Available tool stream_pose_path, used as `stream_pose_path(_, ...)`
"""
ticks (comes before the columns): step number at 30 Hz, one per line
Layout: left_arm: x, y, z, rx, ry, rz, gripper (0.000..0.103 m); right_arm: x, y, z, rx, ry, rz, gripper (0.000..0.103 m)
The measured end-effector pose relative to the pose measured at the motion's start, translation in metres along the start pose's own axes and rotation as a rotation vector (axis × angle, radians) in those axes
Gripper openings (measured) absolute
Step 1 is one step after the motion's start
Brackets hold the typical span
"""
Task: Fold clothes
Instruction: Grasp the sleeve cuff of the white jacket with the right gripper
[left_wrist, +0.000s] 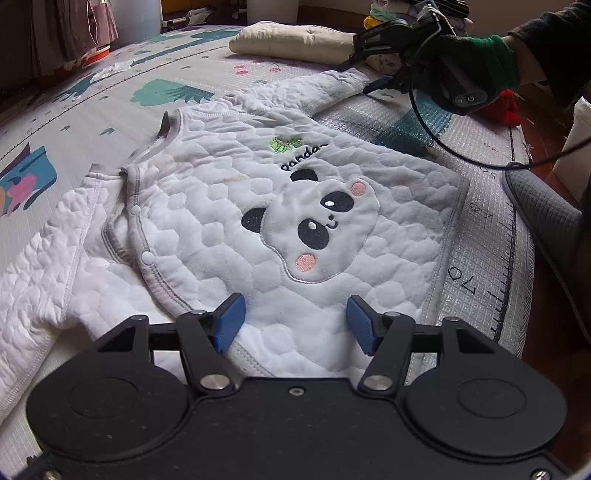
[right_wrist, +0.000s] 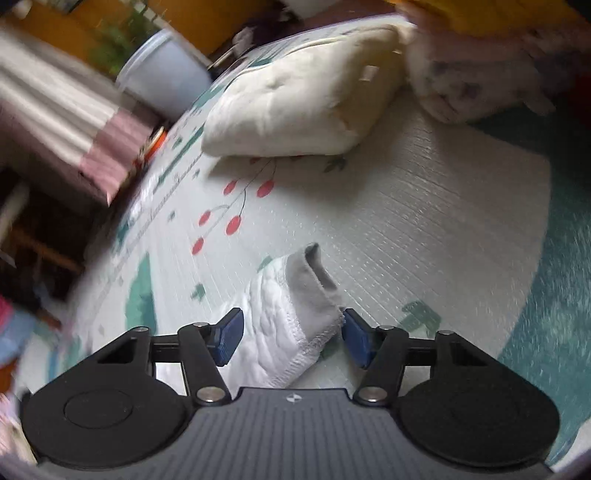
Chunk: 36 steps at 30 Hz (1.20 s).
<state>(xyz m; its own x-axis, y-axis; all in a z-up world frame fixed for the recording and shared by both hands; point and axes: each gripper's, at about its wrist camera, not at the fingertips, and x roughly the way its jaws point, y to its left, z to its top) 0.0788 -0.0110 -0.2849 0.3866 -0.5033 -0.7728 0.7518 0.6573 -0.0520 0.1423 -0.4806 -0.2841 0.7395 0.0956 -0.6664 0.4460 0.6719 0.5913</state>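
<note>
Garment: one white quilted panda top (left_wrist: 280, 221), spread flat, front up, on the play mat (left_wrist: 110, 110).
Sleeves: two, both laid out to the sides.
Left tool (left_wrist: 295, 326): jaws apart over the hem, pads pressing nothing.
Right tool (right_wrist: 291, 338): jaws apart astride the grey sleeve cuff (right_wrist: 314, 291); not clamped.
Folded items: one cream bundle (right_wrist: 295, 110) at the mat's far end.
Snaps: two visible.

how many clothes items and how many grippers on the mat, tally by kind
white panda top, spread flat: 1
folded cream garment: 1
heap of other clothes, too jumbled to count: 1
grippers: 2, left gripper and right gripper
total: 5
</note>
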Motion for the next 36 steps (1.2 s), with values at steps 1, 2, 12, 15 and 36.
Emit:
stream_pose_path(1,0.0,0.0,0.0,-0.001,0.001,0.0,0.06,-0.001,-0.002,0.002,0.003,0.004,0.003,0.045)
stream_pose_path(2,0.0,0.0,0.0,-0.002,0.001,-0.001,0.06,-0.001,-0.003,0.004,0.007,0.009,0.006,0.026)
stream_pose_path(12,-0.005,0.005,0.004,-0.074,-0.011,-0.005,0.061,-0.048,0.089,0.012,-0.373,-0.127,0.191,0.016)
stream_pose_path(15,-0.012,0.011,0.006,-0.117,-0.03,0.002,0.061,-0.062,0.134,0.004,-0.515,-0.146,0.319,0.016)
stream_pose_path(36,-0.062,0.058,0.004,-0.368,-0.104,0.0,0.061,-0.033,0.005,-0.01,0.197,-0.045,-0.08,0.065)
